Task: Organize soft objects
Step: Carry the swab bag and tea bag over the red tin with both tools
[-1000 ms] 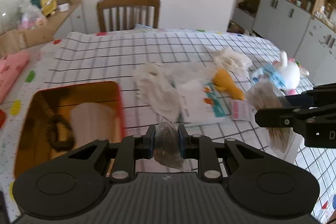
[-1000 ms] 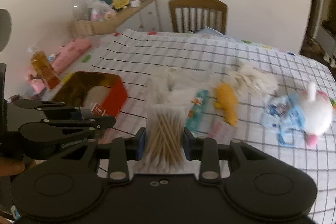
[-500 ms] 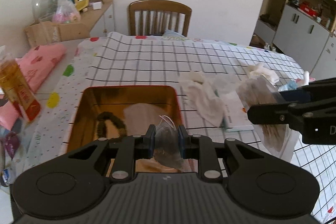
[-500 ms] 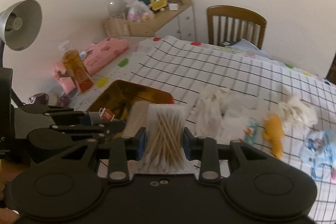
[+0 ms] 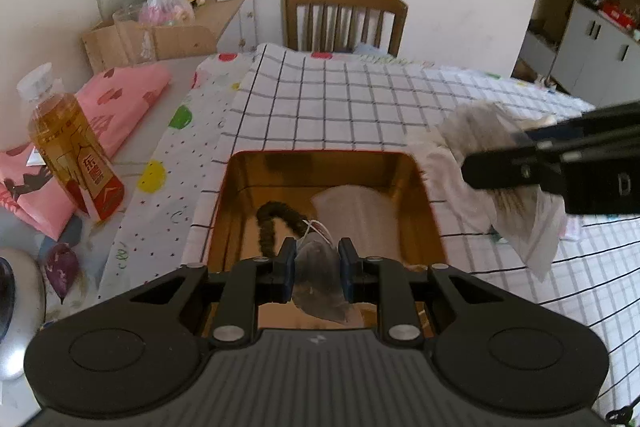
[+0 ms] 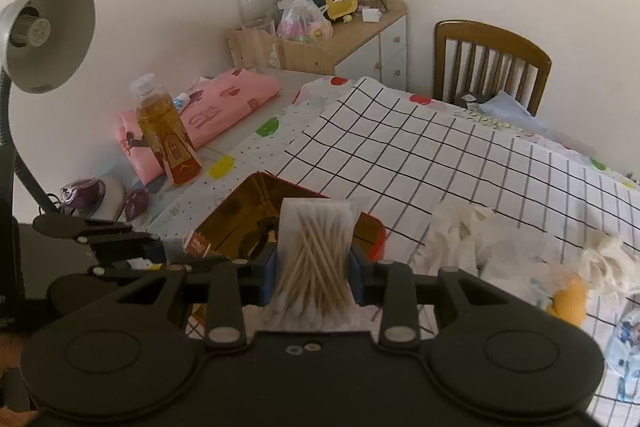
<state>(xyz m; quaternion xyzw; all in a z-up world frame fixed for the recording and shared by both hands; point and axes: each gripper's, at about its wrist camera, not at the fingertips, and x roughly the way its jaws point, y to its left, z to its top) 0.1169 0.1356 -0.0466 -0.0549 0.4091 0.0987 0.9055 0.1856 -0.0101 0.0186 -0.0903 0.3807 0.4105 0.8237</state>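
My left gripper (image 5: pixel 318 269) is shut on a small tea bag (image 5: pixel 320 285) and holds it over the near end of the gold tin with a red rim (image 5: pixel 320 157). Inside the tin lie a dark hair tie (image 5: pixel 280 225) and a white pad (image 5: pixel 356 219). My right gripper (image 6: pixel 314 277) is shut on a clear bag of cotton swabs (image 6: pixel 312 259), just right of the tin (image 6: pixel 240 211). It shows in the left wrist view (image 5: pixel 516 171) with the swab bag (image 5: pixel 520 223) hanging from it.
A bottle of amber drink (image 5: pixel 70 147) and a pink cloth (image 5: pixel 116 99) lie left of the tin. White gloves (image 6: pixel 480 247), a yellow toy (image 6: pixel 570 301) and a blue packet (image 6: pixel 628 335) lie on the checked cloth to the right. A desk lamp (image 6: pixel 44 35) stands at the left. A wooden chair (image 5: pixel 344 19) is behind.
Both grippers have swung left with their loads, from over the pile of soft items to the tin. The left gripper now hangs over the tin.
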